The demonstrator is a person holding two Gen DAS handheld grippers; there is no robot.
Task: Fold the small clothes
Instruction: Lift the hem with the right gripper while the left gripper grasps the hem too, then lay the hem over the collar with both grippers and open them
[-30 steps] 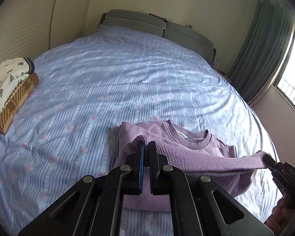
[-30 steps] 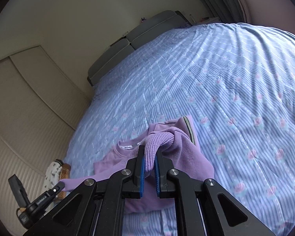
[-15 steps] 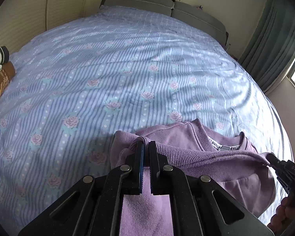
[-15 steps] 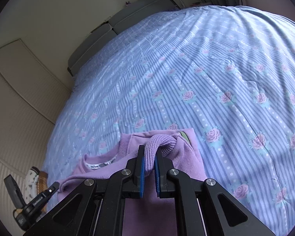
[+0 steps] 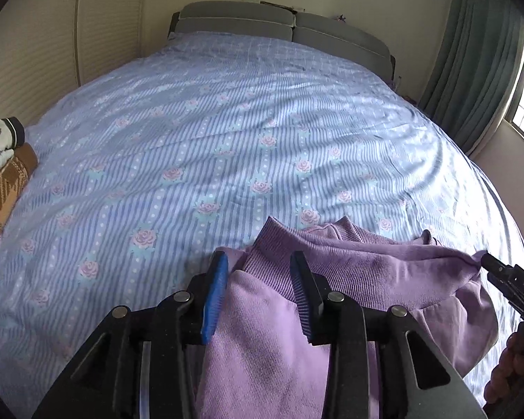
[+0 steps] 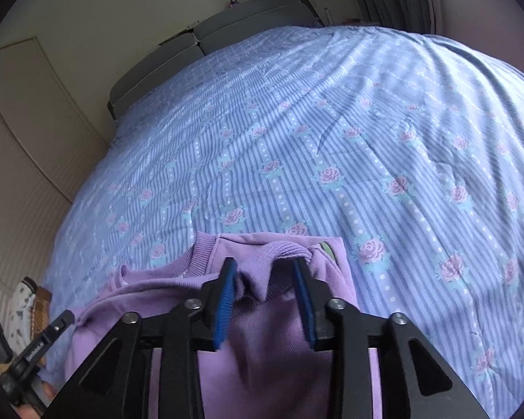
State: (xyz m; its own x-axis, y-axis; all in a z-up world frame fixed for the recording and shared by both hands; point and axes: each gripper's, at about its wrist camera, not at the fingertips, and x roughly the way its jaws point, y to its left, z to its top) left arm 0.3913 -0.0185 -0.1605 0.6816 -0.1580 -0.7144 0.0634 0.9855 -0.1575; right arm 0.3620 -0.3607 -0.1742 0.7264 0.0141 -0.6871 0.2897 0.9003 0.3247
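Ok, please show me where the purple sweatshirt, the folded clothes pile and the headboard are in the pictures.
purple sweatshirt [image 5: 377,272], left wrist view, on its folded-over ribbed hem.
folded clothes pile [image 5: 3,181], left wrist view, on the brown checked garment at the bottom.
headboard [image 5: 237,22], left wrist view, on the left grey cushion.

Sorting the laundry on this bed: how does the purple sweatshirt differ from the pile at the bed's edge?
The purple sweatshirt is plain lilac, lying between open fingers; the pile at the edge is patterned cream over brown plaid, stacked, far from both grippers. Both rest on the striped floral bedspread.
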